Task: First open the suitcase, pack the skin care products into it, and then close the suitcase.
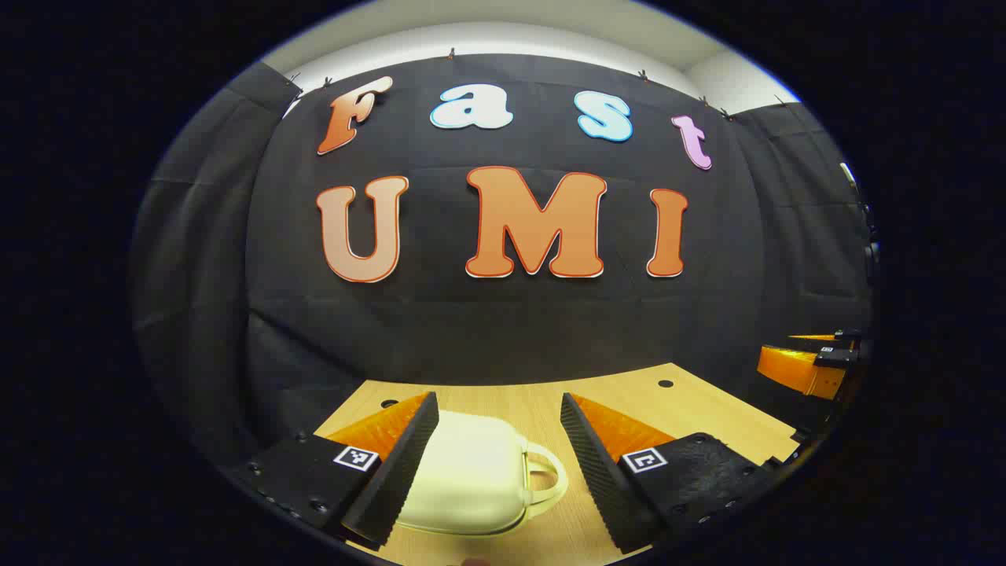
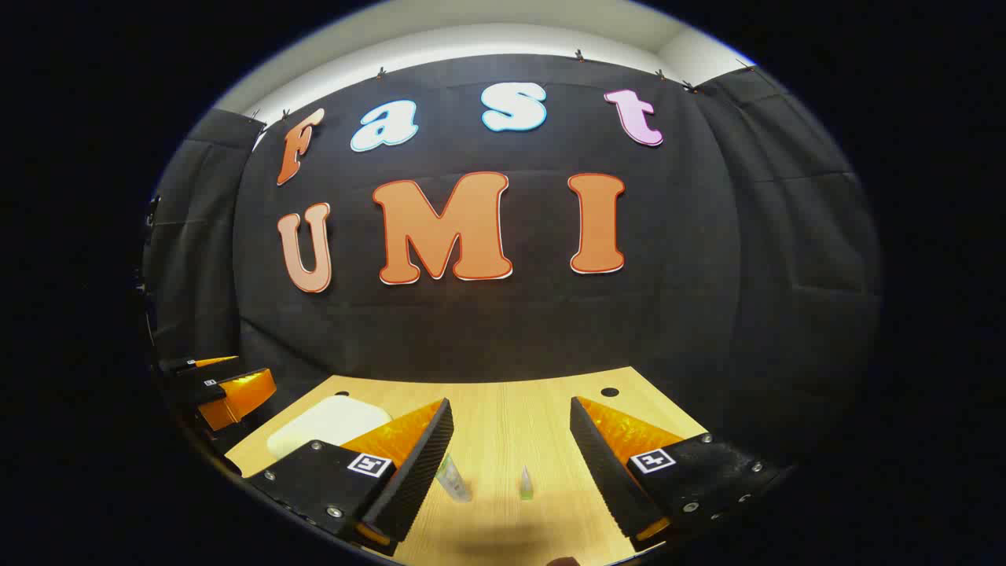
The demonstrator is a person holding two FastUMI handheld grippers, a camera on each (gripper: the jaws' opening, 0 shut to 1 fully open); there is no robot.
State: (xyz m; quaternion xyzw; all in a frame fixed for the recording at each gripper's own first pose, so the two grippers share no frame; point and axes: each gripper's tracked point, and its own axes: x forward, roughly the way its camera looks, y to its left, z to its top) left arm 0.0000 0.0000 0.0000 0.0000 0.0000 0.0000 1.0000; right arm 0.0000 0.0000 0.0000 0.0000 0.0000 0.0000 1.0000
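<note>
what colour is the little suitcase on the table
Cream, or pale off-white, all over, handle included. The suitcase shows best in the left gripper view.

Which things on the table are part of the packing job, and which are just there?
For the job: closed cream hard-shell suitcase with loop handle; two small skin care tubes; left gripper; right gripper.

Just there: light wooden table with round holes.

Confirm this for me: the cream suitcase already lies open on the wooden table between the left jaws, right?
Not quite. The cream suitcase lies closed, lid down and handle showing, on the wooden table between the left gripper jaws, as the left gripper view shows.
</note>
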